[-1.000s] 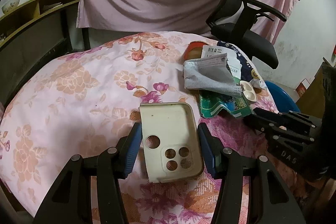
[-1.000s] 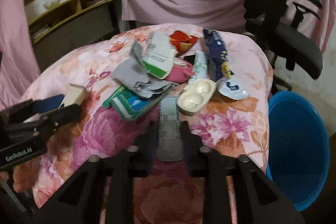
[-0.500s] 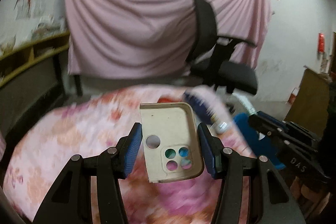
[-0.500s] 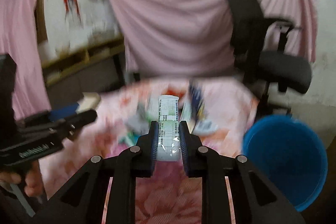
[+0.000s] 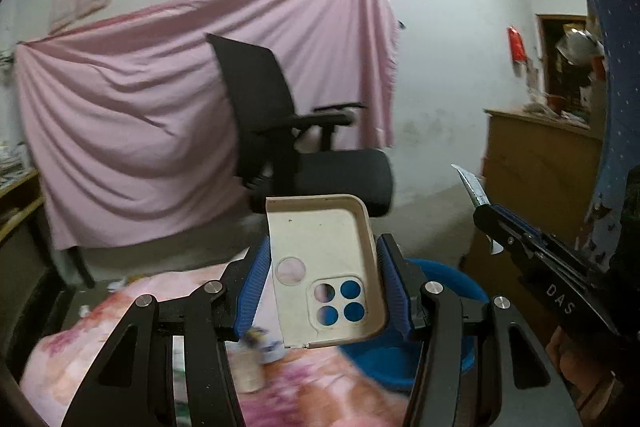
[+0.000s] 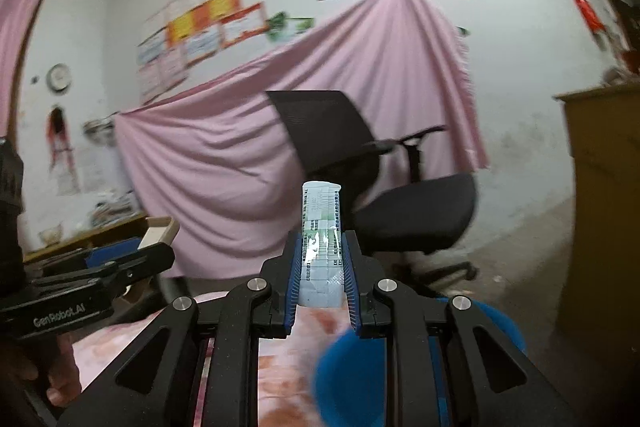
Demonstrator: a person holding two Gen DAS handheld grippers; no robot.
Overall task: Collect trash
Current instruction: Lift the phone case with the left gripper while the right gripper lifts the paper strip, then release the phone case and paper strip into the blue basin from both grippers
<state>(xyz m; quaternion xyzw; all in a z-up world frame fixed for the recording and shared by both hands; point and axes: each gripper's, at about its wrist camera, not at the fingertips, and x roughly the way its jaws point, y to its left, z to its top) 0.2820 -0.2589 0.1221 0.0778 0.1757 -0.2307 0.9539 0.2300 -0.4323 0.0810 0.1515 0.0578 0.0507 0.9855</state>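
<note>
Both grippers are rising off the flowered bedspread (image 5: 132, 323) where they sat a second ago, and both views are now tilting up toward the wall instead of down at the litter. The left gripper (image 5: 324, 287) is standing about half open, its blue pads (image 5: 250, 289) pressing the two long sides of a cream phone case (image 5: 320, 247) that is sticking up and forward between them, camera cutouts nearest the fingers. The right gripper (image 6: 322, 273) is standing nearly closed, its pads clamping a folded, glossy paper wrapper (image 6: 321, 223) whose top end is poking up past the fingertips. Beyond each load, a blue basin (image 5: 444, 283) is showing low and to the right, off the bedspread's right edge; in the right wrist view it is lying just under the gripper's right finger as a blurred blue shape. Small litter (image 5: 260, 343) is lying blurred on the bedspread near that edge. Farther out, a black office chair (image 6: 384, 187) is standing in front of a pink sheet (image 6: 224, 155) hanging on the wall.
</note>
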